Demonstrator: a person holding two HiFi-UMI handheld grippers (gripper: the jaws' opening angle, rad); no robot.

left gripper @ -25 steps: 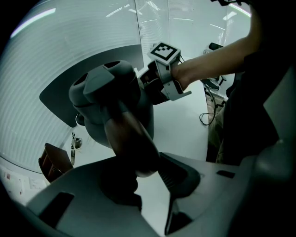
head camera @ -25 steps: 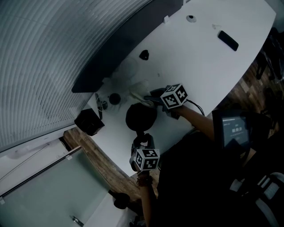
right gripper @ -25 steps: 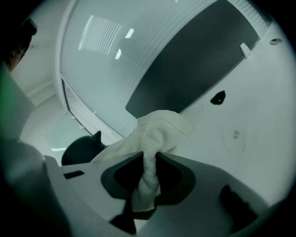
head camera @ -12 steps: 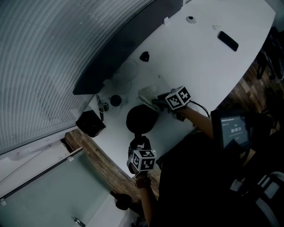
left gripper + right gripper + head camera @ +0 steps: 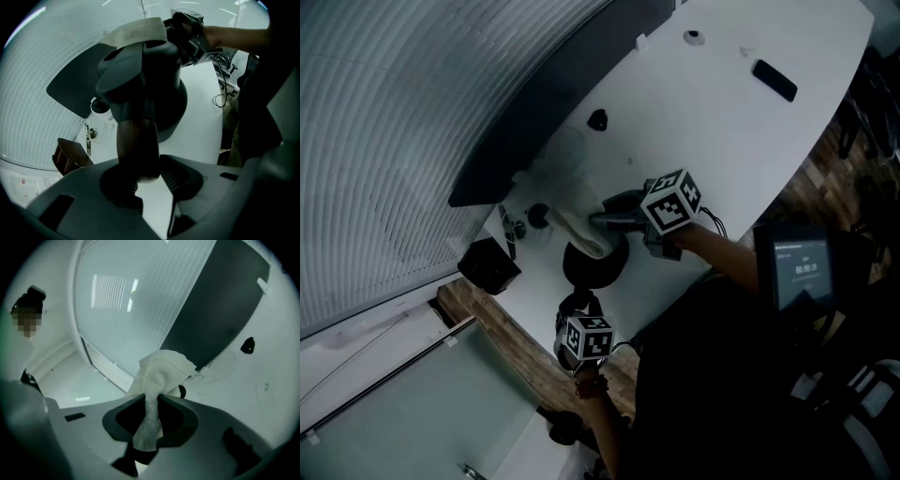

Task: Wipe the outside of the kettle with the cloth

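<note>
We count two grippers, one kettle and one cloth on one white table (image 5: 722,131). The left gripper (image 5: 151,180) holds the kettle (image 5: 152,89) by its handle (image 5: 137,145): the dark handle stands between the two jaws and they press on it from both sides, about half closed. The kettle body rises directly ahead of these jaws and fills the middle of the left gripper view.

The right gripper (image 5: 151,401) is closed on the cloth (image 5: 157,371). A narrow twisted strip of the white fabric runs between its jaws, and the rest bunches up just ahead of them. In the head view this bunch lies over the kettle's upper edge, on the side far from the left gripper, and seems to touch it. The kettle is ahead of the right gripper and a little below it. The kettle's body hides the lower part of the cloth from the left gripper.

Around them we see one small round dark thing (image 5: 99,105) and one small metal piece (image 5: 88,136), both ahead and to the left of the left gripper, near the kettle. One black box (image 5: 487,265) sits further left, by the table edge. Beyond the right gripper lies one small black object (image 5: 597,119), and to its right, well apart, lies one flat black device (image 5: 773,80). One lit screen (image 5: 802,270) is behind the right gripper.
</note>
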